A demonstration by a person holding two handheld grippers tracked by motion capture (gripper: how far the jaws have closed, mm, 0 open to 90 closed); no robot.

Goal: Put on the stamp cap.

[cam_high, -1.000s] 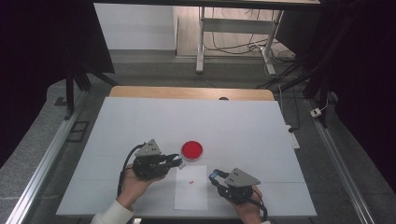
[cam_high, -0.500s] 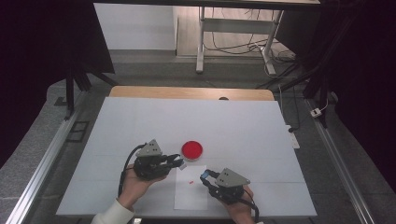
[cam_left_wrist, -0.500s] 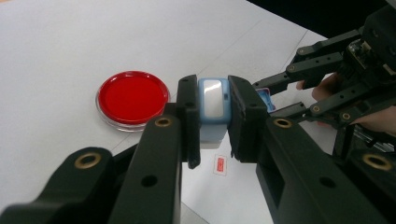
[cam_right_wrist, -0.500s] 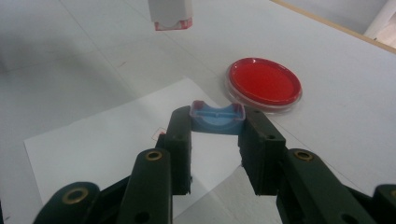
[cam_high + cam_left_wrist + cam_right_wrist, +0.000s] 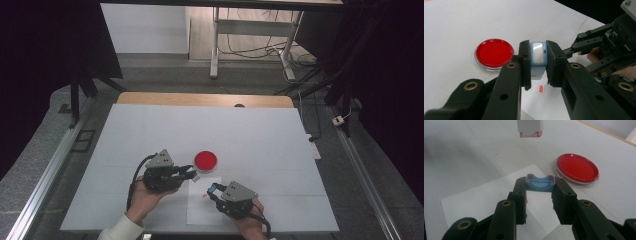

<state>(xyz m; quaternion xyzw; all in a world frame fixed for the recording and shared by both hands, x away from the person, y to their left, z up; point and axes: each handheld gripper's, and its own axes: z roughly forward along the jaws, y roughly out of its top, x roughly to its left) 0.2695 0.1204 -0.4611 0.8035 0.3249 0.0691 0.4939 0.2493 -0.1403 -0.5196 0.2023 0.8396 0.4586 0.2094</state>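
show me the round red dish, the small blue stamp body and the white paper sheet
round red dish [image 5: 494, 52], left gripper view, middle of its red face
small blue stamp body [image 5: 538, 60], left gripper view, its front face
white paper sheet [image 5: 474, 202], right gripper view, bare part

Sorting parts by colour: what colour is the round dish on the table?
Red, in a clear rim: the round dish, best in the left gripper view.

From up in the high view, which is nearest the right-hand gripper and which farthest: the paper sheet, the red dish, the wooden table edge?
Measured from the right gripper:
1. Paper sheet, right under it, near the front.
2. Red dish, just beyond the sheet, toward the middle.
3. Wooden table edge, at the far side.
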